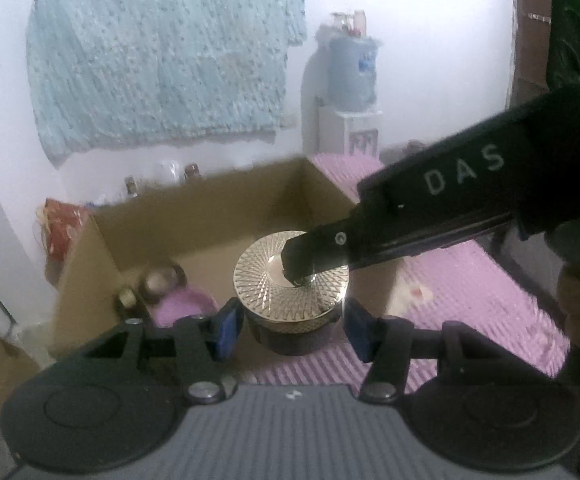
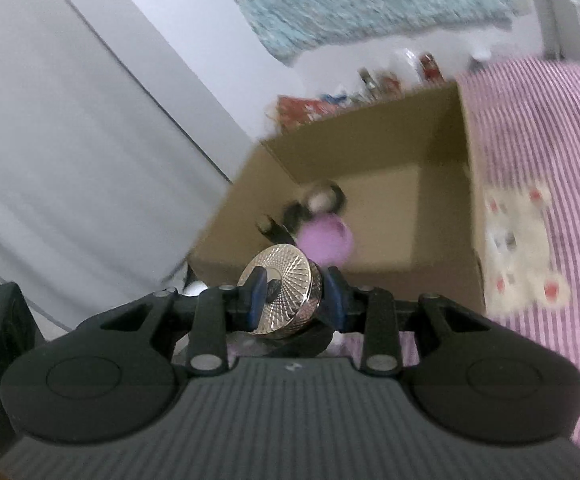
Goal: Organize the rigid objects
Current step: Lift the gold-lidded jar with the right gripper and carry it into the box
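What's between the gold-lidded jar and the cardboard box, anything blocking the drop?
Nothing visible. The right tongs clamp the jar by its lid at the near edge of the box, whose top is open. Inside, a purple item and dark pieces lie near-left. The floor to their right is bare.

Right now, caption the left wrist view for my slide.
Right gripper clamps the gold lid of a dark jar between the left gripper's jaws, before the cardboard box.

Glossy knurled metal lid [image 1: 290, 276], matt cardboard box [image 1: 218, 212]
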